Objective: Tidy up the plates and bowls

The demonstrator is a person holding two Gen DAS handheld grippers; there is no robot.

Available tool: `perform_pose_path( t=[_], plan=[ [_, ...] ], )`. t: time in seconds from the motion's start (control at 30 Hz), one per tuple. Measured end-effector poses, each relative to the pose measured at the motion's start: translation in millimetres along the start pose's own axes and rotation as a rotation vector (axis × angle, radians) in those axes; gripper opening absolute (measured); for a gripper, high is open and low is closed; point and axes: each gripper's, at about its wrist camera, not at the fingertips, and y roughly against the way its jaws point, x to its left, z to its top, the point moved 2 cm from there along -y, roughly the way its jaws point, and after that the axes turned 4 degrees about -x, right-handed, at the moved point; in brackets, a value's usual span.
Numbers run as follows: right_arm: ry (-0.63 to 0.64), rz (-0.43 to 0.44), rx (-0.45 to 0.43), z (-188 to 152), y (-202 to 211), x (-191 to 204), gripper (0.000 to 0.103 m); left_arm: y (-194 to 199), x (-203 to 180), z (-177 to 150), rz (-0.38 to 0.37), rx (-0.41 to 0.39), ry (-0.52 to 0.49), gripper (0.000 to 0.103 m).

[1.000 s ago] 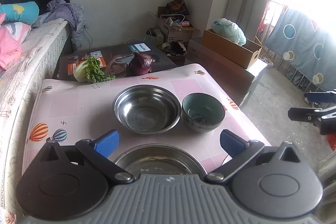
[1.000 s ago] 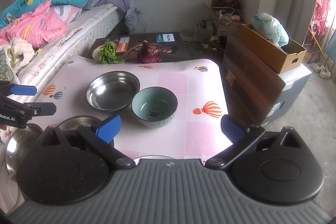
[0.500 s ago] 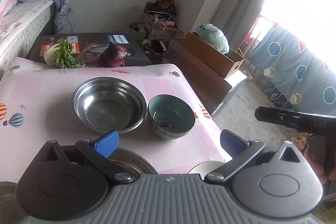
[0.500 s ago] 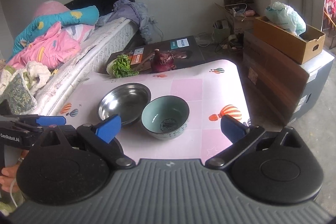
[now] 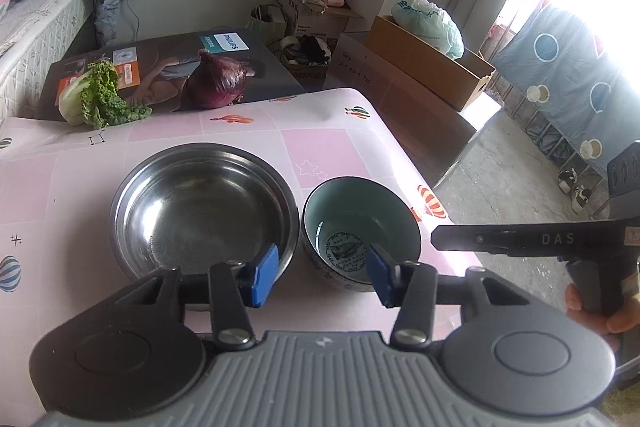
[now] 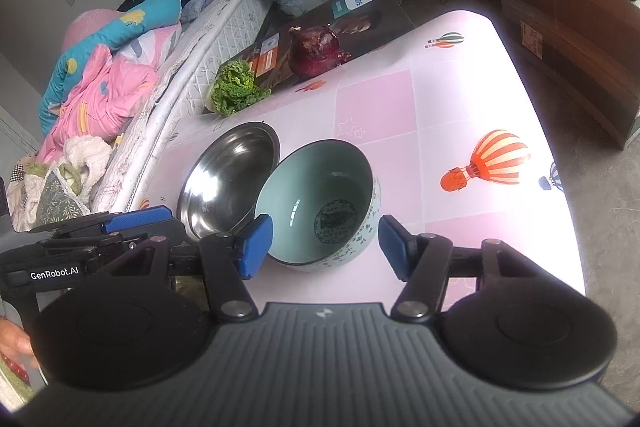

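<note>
As both are brought down and narrowed, the left gripper (image 5: 318,277) and right gripper (image 6: 326,247) stand part-open, empty, around the ceramic bowl (image 6: 320,203); a lift seems intended.

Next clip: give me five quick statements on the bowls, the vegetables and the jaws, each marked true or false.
1. The steel bowl sits beside the ceramic bowl. True.
2. The ceramic bowl is full of soup. False: it is empty.
3. A red onion lies past the bowls. True.
4. The leafy greens lie in the steel bowl. False: they lie at the table's far edge.
5. The right gripper is clamped on the ceramic bowl. False: its jaws have just been closing but touch nothing.
</note>
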Motion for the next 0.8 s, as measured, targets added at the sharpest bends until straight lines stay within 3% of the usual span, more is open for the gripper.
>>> perform_pose_path(
  t=[0.17,0.53,0.8],
  plan=[
    [-0.005,-0.016,0.025,5,-24,-15,0.039,-25,3,5,0.016,0.082,-0.007,0.031],
    [0.034,-0.036,0.073,10,-54,-20,0.016,-50,2,13,0.001,0.160,-0.001,0.022],
    [0.071,-0.044,0.105,4,-51,-18,0.015,-47,-6,15,-0.005,0.157,-0.005,0.021]
  ],
)
